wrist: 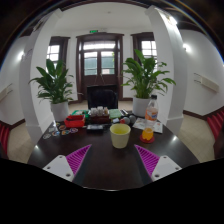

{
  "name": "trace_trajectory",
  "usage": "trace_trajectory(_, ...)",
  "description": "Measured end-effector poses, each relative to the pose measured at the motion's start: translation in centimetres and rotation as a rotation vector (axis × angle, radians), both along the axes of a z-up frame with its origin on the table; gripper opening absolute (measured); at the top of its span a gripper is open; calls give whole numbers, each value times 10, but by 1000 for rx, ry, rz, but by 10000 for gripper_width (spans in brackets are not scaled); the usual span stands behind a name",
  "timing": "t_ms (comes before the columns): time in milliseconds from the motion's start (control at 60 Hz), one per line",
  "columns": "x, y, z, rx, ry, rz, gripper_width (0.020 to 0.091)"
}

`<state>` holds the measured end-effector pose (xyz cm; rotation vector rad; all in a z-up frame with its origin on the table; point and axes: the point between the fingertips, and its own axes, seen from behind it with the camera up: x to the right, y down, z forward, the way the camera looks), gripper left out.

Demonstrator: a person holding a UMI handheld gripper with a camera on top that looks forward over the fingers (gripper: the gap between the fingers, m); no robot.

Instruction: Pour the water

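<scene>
The gripper (112, 160) hovers low over the near edge of a dark table (110, 172), its two fingers spread wide with the pink pads (146, 158) facing inward and nothing between them. Just ahead of the fingers, roughly centred on the gap, stands a yellow-green cup (120, 135), upright and resting on the table on its own. To its right and a little farther off sits a small glass with orange liquid (148, 132), and beyond that a clear jug or bottle (152, 108), which I judge to be the likely water source, though it is too small to be sure.

The main risk from here is a clumsy approach: if the fingers drive forward off-centre, one fingertip could nudge the light cup and tip or slide it. Reaching for the far vessel means passing close by the orange glass, which could be knocked over and spill.

On the far left of the table lies a clutter of small items, among them a red container (74, 121) and something green (116, 115), crowding the far side. Behind the table stand two potted plants (54, 85) flanking a dark wooden door (100, 60), well apart from the work area
</scene>
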<state>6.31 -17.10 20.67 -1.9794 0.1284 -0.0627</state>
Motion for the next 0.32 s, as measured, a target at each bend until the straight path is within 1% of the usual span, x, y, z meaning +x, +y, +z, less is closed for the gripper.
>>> trace_trajectory(183, -18, -6, 12, 26, -18, 35, 840)
trace_trajectory(233, -22, -6, 13, 31, -14, 46, 831)
trace_trajectory(317, -25, -6, 8, 21, -23, 48, 836)
